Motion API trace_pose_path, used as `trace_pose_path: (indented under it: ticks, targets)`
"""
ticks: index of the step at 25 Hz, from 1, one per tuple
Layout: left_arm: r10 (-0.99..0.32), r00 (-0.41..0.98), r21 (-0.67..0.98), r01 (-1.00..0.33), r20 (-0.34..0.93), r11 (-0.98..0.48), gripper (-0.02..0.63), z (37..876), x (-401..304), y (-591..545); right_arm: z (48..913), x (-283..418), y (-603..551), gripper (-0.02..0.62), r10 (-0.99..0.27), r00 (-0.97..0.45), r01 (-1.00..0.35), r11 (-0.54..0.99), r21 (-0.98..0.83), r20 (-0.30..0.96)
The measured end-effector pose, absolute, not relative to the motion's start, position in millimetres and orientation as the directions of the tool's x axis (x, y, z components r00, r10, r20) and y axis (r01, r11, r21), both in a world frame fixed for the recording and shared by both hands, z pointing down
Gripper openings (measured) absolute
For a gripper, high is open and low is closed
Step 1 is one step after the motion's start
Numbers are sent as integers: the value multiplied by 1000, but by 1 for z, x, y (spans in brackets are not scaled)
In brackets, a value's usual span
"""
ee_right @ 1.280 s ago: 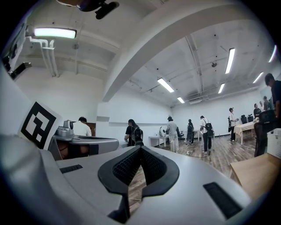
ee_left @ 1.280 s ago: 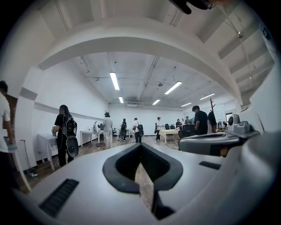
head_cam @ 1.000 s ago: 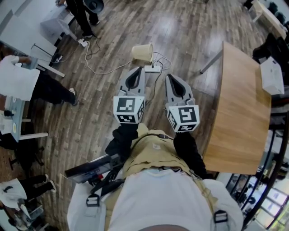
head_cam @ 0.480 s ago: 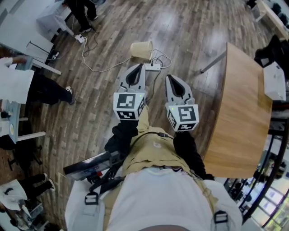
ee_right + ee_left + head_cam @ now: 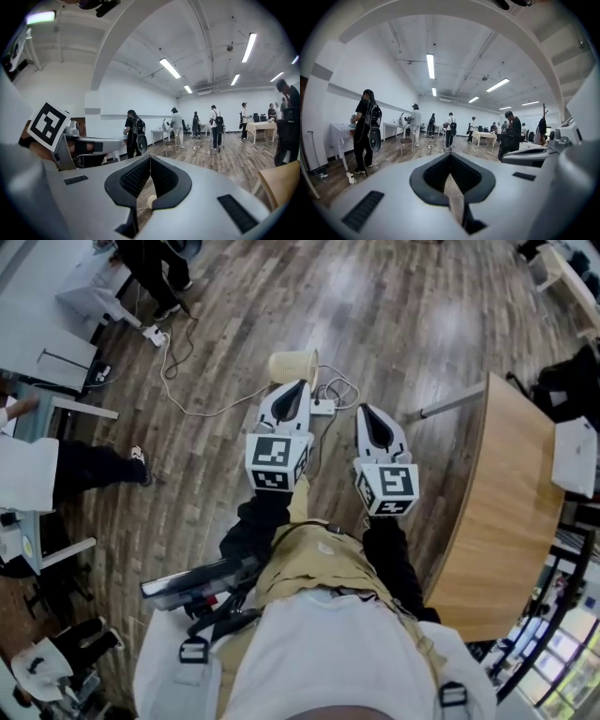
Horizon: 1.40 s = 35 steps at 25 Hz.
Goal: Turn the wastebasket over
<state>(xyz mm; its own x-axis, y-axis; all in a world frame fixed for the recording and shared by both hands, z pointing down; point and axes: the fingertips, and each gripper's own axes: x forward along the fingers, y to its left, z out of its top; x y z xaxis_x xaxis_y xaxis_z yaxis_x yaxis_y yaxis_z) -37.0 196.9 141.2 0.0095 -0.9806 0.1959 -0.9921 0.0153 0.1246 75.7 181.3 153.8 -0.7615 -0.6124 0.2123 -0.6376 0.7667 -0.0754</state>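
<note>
Only the head view really shows the wastebasket [image 5: 292, 367]: it's lying on its side on the wood floor [image 5: 403, 324], just past the tip of the left tool [image 5: 301, 383]. The left gripper view just gets the room and people [image 5: 363, 131]. Left tool and right tool [image 5: 363, 410] are both pinched together, nothing in them.

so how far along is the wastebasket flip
Nothing looks done: the wastebasket lies on its side on the wood floor, beside a power strip. In hand: nothing; the left gripper and right gripper are both shut and empty, pointed out toward it. Left: reach it, grip it and turn it over.
</note>
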Motion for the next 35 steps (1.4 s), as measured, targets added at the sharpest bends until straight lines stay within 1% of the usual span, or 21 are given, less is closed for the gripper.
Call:
trace_pose_path:
  ticks: [4, 8, 11, 15, 19, 26, 29, 31, 35]
  targets:
    - [-965, 31, 155, -988, 259, 10, 2, 156, -90, 132, 161, 22, 109, 21, -615, -741, -653, 753, -77, 269]
    - [-954, 52, 163, -987, 295, -4, 2, 165, -129, 72, 168, -20, 52, 22, -614, -729, -659, 750, -65, 301]
    - [-943, 94, 179, -983, 319, -37, 2, 180, -138, 43, 178, -34, 24, 22, -619, -712, -673, 736, -69, 332]
    - [-913, 121, 211, -977, 390, -39, 2, 212, -130, 21, 204, -32, 7, 23, -591, -702, -678, 726, -118, 398]
    - [-890, 104, 226, -974, 445, -1, 2, 242, -126, -2, 236, -38, -12, 23, -522, -721, -643, 749, -159, 456]
    - [-822, 70, 270, -957, 566, 104, 2, 314, -136, 2, 307, -70, -3, 23, -316, -763, -527, 809, -260, 564]
    - [-779, 71, 297, -943, 623, 152, 2, 362, -142, 1, 355, -78, -3, 23, -210, -760, -481, 818, -314, 615]
    - [-755, 77, 308, -936, 651, 171, 2, 401, -147, -2, 394, -84, -14, 23, -174, -754, -466, 821, -329, 634]
    - [-681, 115, 336, -920, 723, 201, 2, 482, -144, 15, 483, -80, -19, 23, -117, -722, -480, 794, -372, 682]
